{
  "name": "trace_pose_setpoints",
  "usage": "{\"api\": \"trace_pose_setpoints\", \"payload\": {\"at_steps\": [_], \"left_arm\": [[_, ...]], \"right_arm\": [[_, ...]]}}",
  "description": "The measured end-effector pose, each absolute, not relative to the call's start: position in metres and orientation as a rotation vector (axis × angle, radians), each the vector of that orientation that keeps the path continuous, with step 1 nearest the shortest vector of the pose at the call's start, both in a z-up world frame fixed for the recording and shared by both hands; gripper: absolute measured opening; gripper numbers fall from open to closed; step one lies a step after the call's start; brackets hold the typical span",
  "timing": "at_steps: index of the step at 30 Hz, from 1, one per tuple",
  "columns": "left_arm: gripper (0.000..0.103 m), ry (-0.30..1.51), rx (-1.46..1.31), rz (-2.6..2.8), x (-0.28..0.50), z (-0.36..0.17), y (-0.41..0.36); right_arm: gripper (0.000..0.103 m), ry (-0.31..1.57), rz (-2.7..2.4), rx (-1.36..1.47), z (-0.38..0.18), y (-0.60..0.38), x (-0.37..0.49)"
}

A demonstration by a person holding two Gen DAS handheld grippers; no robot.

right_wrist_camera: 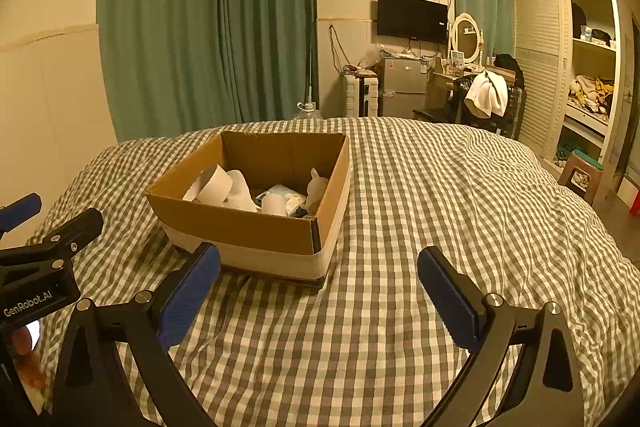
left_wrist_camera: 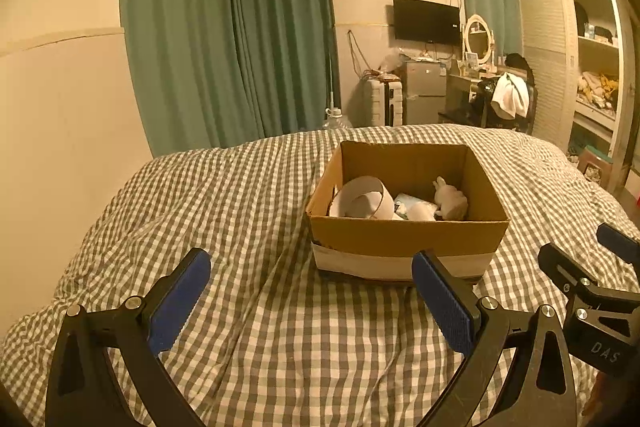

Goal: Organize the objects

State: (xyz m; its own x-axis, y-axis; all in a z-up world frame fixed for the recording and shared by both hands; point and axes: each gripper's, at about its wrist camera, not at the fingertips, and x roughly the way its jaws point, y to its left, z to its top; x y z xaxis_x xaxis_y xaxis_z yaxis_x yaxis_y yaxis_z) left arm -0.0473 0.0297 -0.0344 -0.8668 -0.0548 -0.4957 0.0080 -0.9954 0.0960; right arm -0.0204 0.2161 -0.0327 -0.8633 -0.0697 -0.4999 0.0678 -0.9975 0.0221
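Note:
An open cardboard box [left_wrist_camera: 404,237] sits on a checked bed cover [left_wrist_camera: 224,195]. It holds a roll of white tape [left_wrist_camera: 366,201], a small white figurine [left_wrist_camera: 450,201] and white packets. My left gripper [left_wrist_camera: 312,283] is open and empty, just in front of the box. The right gripper [left_wrist_camera: 600,251] shows at that view's right edge. In the right wrist view the box [right_wrist_camera: 256,227] is ahead to the left, and my right gripper [right_wrist_camera: 320,275] is open and empty near its front right corner. The left gripper [right_wrist_camera: 44,227] shows at the left edge.
Green curtains [left_wrist_camera: 228,35] hang behind the bed. Beyond the bed's far end stand a suitcase [left_wrist_camera: 384,103], a small fridge [left_wrist_camera: 426,93], a dresser with a mirror [left_wrist_camera: 478,41] and an open wardrobe [left_wrist_camera: 592,67]. A stool [right_wrist_camera: 580,171] stands at the right.

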Motion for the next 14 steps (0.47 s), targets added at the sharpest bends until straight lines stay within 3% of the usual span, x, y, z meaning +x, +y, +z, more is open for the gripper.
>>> {"api": "trace_pose_setpoints", "payload": {"at_steps": [14], "left_arm": [[0.103,-0.185,0.793,-2.996,-0.0444,-0.0373,0.0323]], "right_arm": [[0.099,0.004,-2.957,0.801,-0.0348,0.2130,-0.0204]]}}
